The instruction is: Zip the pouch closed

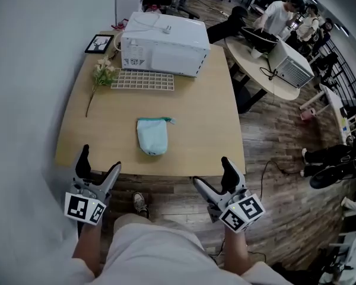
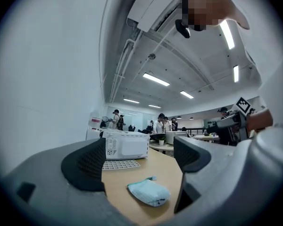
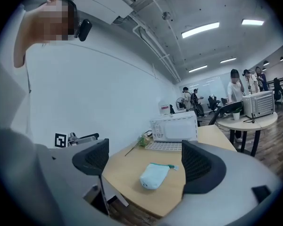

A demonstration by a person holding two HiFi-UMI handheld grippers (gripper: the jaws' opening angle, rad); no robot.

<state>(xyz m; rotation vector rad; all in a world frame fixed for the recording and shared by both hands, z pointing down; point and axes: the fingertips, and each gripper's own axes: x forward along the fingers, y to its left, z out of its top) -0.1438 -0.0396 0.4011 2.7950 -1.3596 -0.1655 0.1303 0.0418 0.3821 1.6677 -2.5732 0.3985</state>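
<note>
A small light-blue pouch (image 1: 152, 136) with a teal zipper edge lies flat near the front middle of the wooden table (image 1: 196, 105). It shows between the jaws in the left gripper view (image 2: 149, 192) and in the right gripper view (image 3: 154, 175). My left gripper (image 1: 99, 164) is held off the table's front left corner, open and empty. My right gripper (image 1: 212, 174) hovers off the front right edge, also open and empty. Both stand well short of the pouch.
A white microwave (image 1: 165, 43) stands at the table's far side, with a white grid tray (image 1: 143, 80) before it. A dried flower stem (image 1: 101, 76) and a framed picture (image 1: 99, 43) lie at the far left. People sit at a round table (image 1: 267, 64) beyond.
</note>
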